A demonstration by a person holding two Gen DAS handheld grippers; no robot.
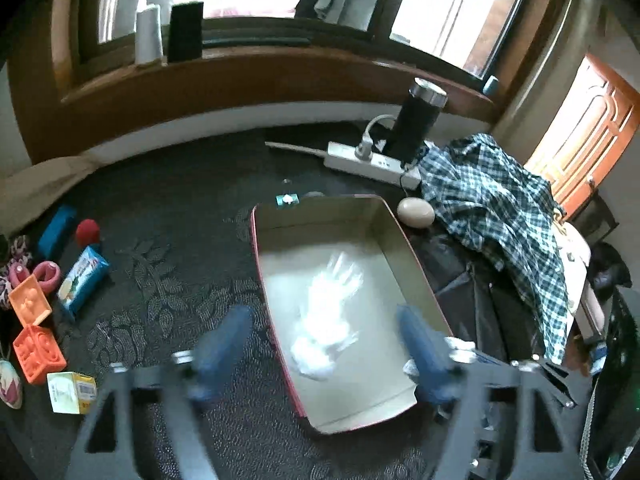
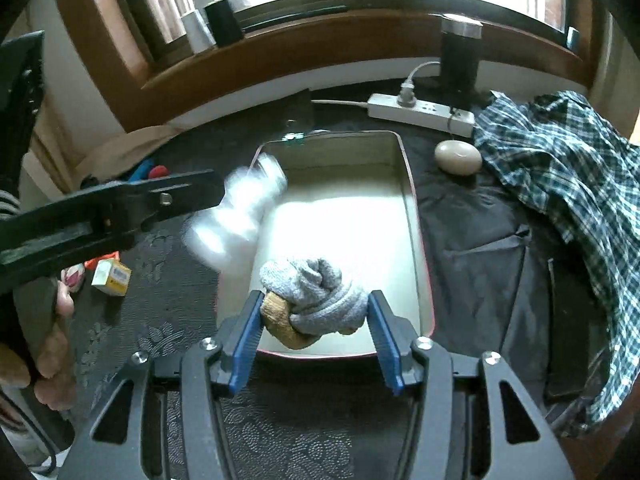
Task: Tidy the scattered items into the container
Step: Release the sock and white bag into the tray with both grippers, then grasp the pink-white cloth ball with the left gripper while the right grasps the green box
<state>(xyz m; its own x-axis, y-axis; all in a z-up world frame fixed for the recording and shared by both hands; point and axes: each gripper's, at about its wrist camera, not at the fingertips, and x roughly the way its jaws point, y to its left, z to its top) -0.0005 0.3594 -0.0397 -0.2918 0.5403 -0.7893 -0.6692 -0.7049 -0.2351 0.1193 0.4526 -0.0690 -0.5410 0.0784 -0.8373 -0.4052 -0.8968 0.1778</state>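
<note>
We are gripping the rolled sock (image 2: 320, 300) over the box (image 2: 414, 216); left fingers (image 1: 224, 344) wide, the blurred white bag (image 1: 324, 316) risking falling outside.

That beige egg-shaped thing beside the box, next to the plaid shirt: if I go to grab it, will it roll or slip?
The egg-shaped object looks smooth and rounded, so it would probably roll if nudged, likely toward the box or against the plaid shirt. Its glossy highlight suggests a slick surface, so the pads may slip unless they close across its middle. Weight and fragility cannot be judged from these views.
</note>
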